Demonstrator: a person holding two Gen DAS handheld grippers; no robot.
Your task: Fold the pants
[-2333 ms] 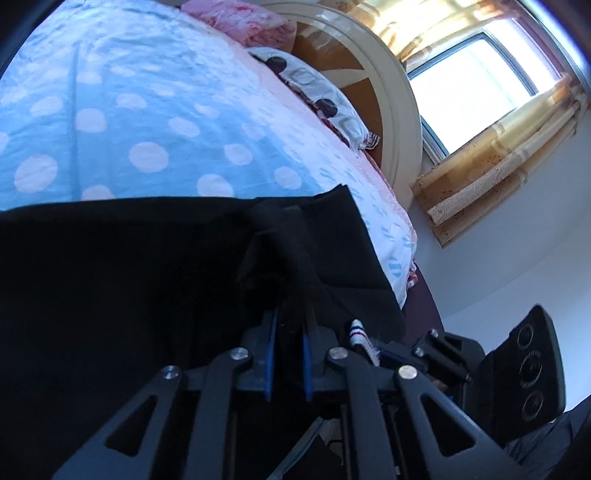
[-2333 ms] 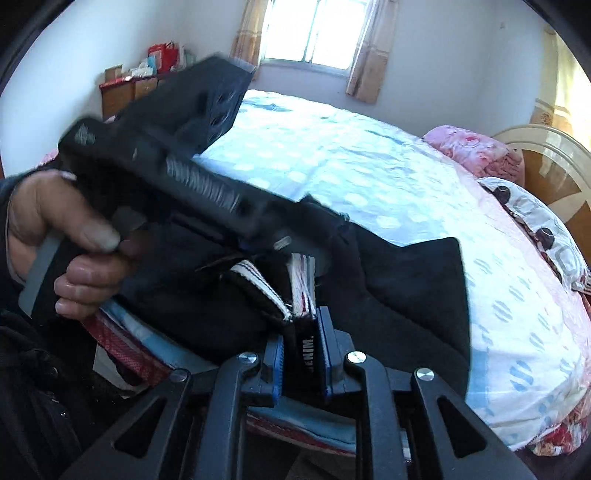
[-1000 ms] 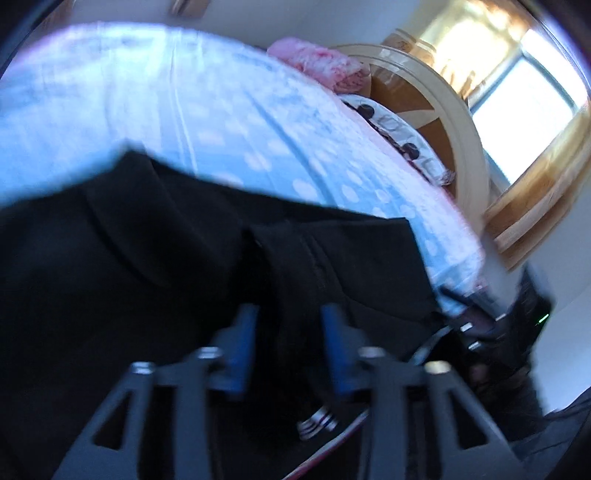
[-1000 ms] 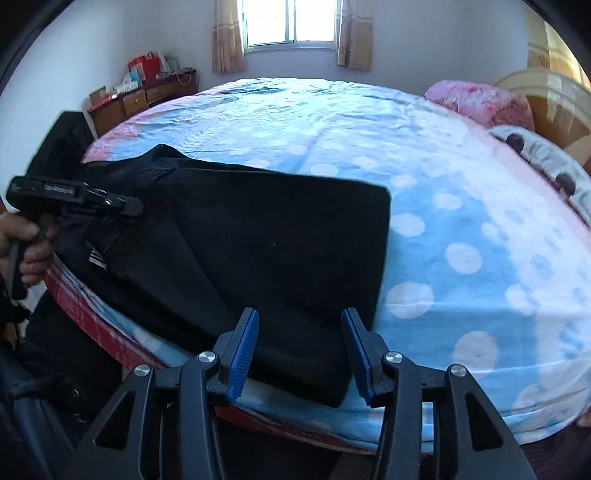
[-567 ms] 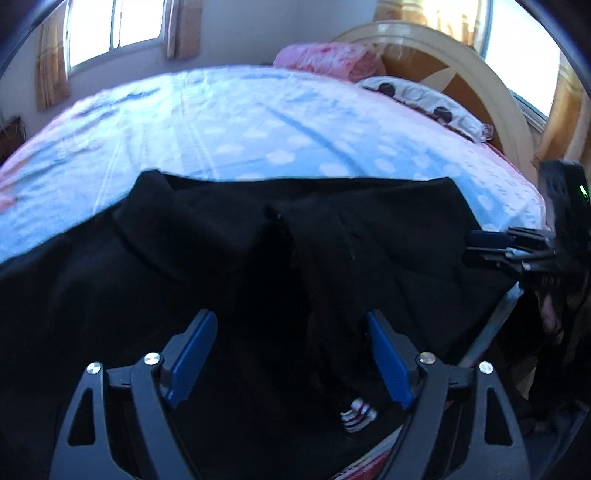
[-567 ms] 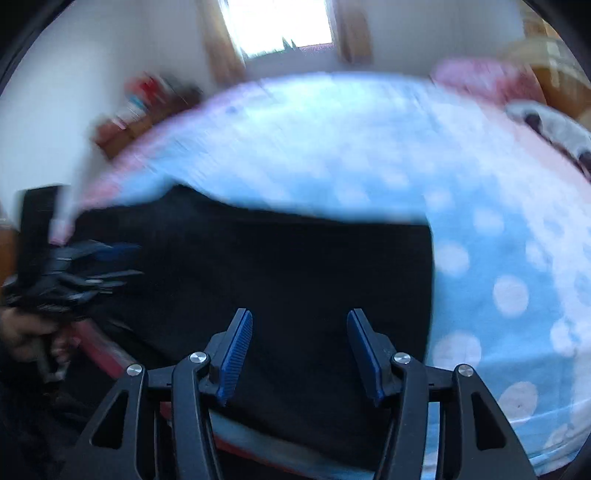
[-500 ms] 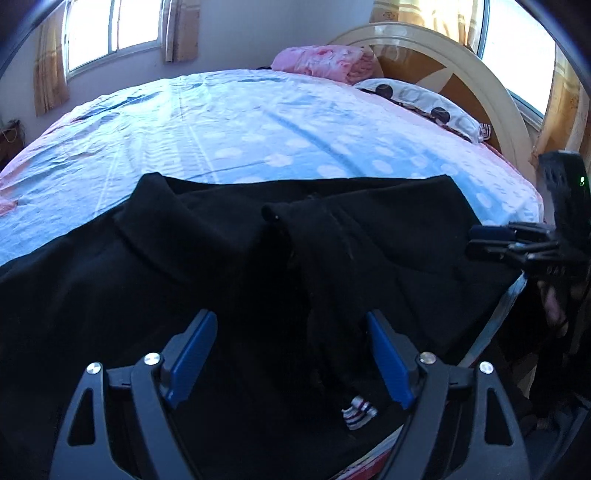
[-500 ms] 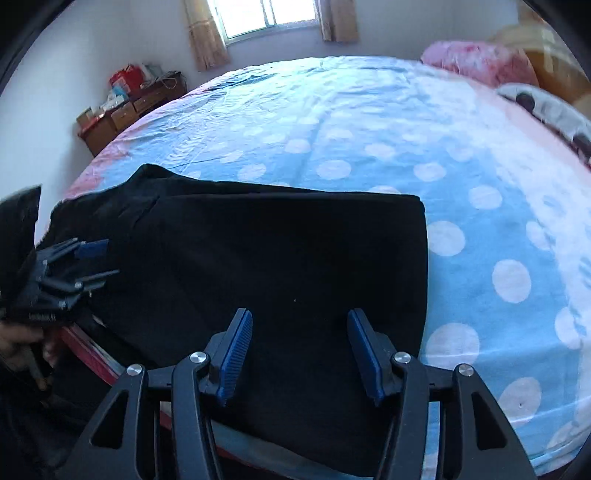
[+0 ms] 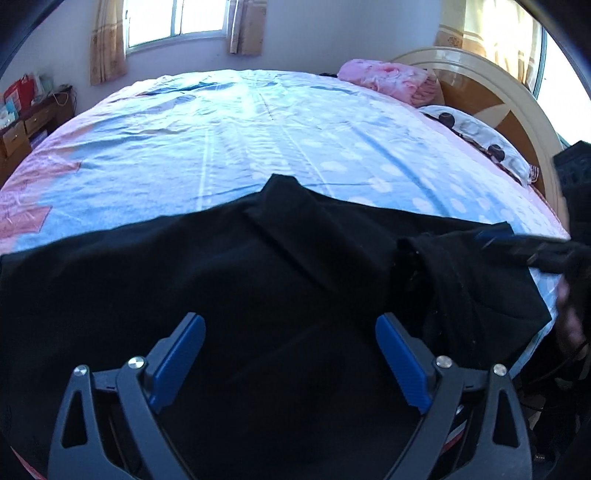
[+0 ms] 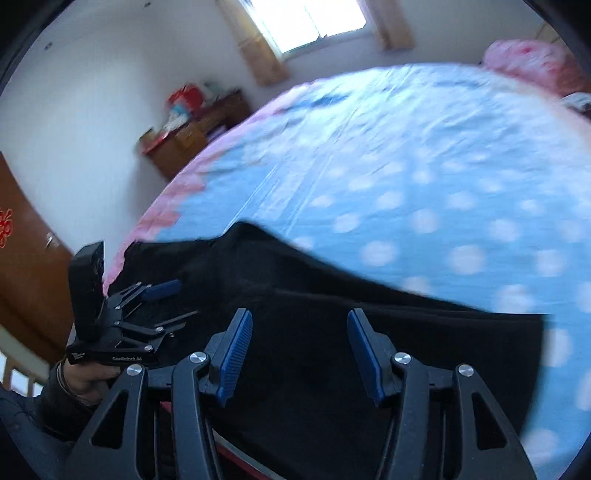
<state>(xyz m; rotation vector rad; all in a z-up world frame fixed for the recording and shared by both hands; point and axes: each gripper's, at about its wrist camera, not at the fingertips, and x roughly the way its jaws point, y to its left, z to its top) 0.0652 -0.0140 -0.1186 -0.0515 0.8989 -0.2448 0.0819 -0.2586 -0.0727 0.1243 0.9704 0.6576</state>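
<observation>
The bed [image 9: 240,140] is big and has a light blue sheet with white dots on it. At the far end lies a pink pillow [image 9: 391,79], and next to it a white pillow with black spots [image 9: 476,133]. Behind them stands a round cream and brown headboard [image 9: 491,96]. A window [image 9: 177,20] with tan curtains is in the far wall. A wooden dresser [image 9: 22,125] with small things on top stands in the corner, to the left of the bed.

The black pants [image 9: 258,295] lie along the near edge of the bed. They are spread out mostly flat. One corner of the cloth sticks up toward the middle of the bed like a little peak. On the right side, in the left camera's view, the cloth is folded over itself, and a crease runs down there. The cloth is very dark, so small parts of it are hard to see.

The left gripper [image 9: 288,354] hangs just over the pants, with its blue jaws wide apart and nothing between them. The right gripper [image 10: 299,347] is also over the pants, and its jaws are wide apart and hold nothing. In the right camera's view the left gripper [image 10: 159,295] shows at the left end of the pants, held by a hand [image 10: 86,380]. That view is a bit blurry.
</observation>
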